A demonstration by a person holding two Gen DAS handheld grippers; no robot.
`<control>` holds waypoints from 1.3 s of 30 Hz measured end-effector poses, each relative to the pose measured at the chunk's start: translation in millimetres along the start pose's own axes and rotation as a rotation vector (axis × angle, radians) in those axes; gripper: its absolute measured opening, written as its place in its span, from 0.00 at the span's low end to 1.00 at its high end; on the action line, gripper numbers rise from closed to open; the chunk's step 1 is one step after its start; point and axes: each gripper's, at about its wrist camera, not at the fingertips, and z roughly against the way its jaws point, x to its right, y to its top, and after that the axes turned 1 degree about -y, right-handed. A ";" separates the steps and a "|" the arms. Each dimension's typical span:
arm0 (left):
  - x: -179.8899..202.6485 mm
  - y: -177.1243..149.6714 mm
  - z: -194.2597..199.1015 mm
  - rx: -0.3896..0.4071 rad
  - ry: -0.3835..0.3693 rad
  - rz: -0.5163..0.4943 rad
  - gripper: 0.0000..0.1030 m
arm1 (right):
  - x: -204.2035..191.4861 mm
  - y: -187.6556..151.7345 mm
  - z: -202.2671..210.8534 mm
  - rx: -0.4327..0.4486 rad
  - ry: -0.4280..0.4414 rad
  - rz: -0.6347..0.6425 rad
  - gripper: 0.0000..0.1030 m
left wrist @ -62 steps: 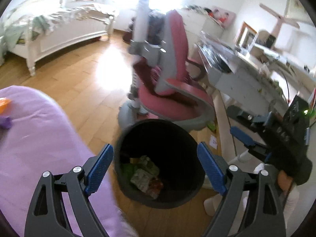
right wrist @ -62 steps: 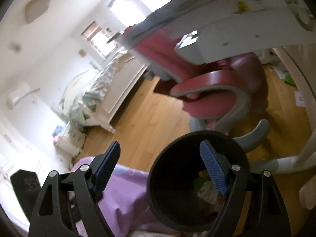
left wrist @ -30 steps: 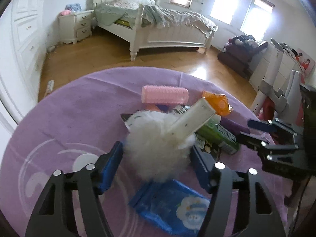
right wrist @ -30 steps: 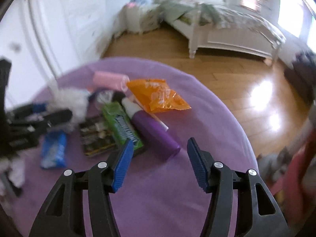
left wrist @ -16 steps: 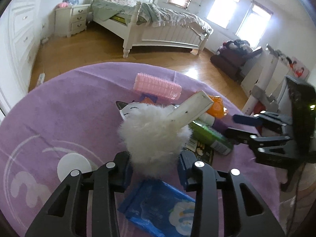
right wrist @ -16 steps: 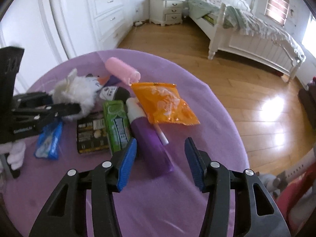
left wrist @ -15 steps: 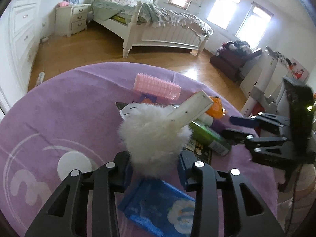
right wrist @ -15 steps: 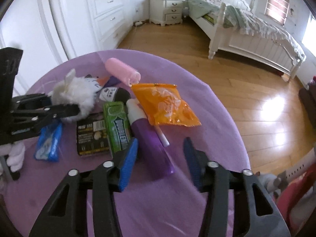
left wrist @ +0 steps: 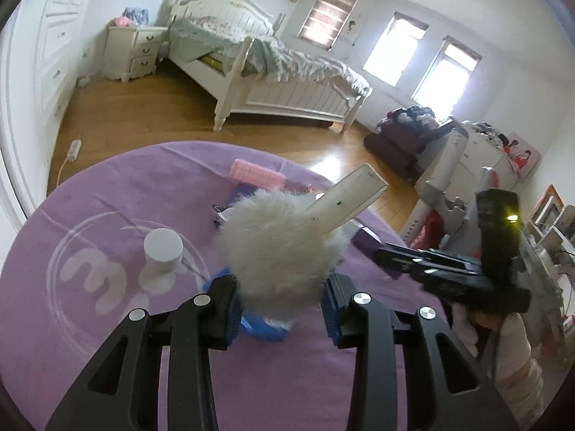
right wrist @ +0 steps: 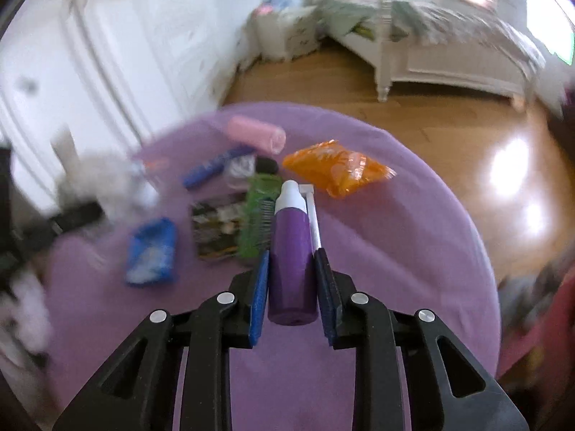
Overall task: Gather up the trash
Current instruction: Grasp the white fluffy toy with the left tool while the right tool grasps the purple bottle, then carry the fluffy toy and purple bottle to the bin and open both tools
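Observation:
My left gripper (left wrist: 280, 303) is shut on a white fluffy duster (left wrist: 280, 251) with a flat white handle (left wrist: 346, 199), held above the round purple table (left wrist: 90, 341). My right gripper (right wrist: 291, 280) is shut on a purple bottle (right wrist: 291, 251) with a white cap, held over the purple table (right wrist: 413, 251). The right gripper also shows at the right of the left wrist view (left wrist: 449, 273). On the table lie an orange snack bag (right wrist: 336, 170), a green packet (right wrist: 257, 221), a dark packet (right wrist: 215, 230), a blue wipes pack (right wrist: 152, 251) and a pink roller (right wrist: 257, 134).
A white round lid (left wrist: 163, 246) sits on the table's left part. A white pen (right wrist: 312, 215) lies beside the bottle. A white bed (left wrist: 273, 82) and a nightstand (left wrist: 134, 50) stand beyond on the wooden floor. A pink chair (left wrist: 449, 215) is at the right.
My left gripper has closed on the duster and lifted it off the pile. My right gripper has closed on the purple bottle and picked it up.

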 end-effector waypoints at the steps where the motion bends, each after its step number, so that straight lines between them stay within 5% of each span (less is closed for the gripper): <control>1: 7.2 -1.5 5.2 0.007 -0.012 -0.008 0.35 | 3.3 -3.6 15.0 0.032 0.037 -0.048 0.25; 6: 47.8 -7.1 14.4 0.003 -0.109 -0.050 0.35 | 26.8 -39.5 106.1 0.275 0.165 -0.315 0.25; 13: 137.9 -20.6 -2.6 -0.029 -0.253 -0.175 0.35 | 54.5 -101.4 202.0 0.485 0.007 -0.473 0.25; 24: 253.3 -60.2 -53.1 -0.141 -0.416 -0.288 0.35 | 120.4 -188.7 286.1 0.595 -0.263 -0.601 0.25; 31: 310.5 -95.5 -86.5 -0.236 -0.467 -0.370 0.35 | 164.1 -237.2 308.1 0.611 -0.352 -0.694 0.25; 39: 333.5 -116.7 -111.4 -0.299 -0.470 -0.412 0.35 | 192.2 -255.6 301.1 0.601 -0.384 -0.760 0.25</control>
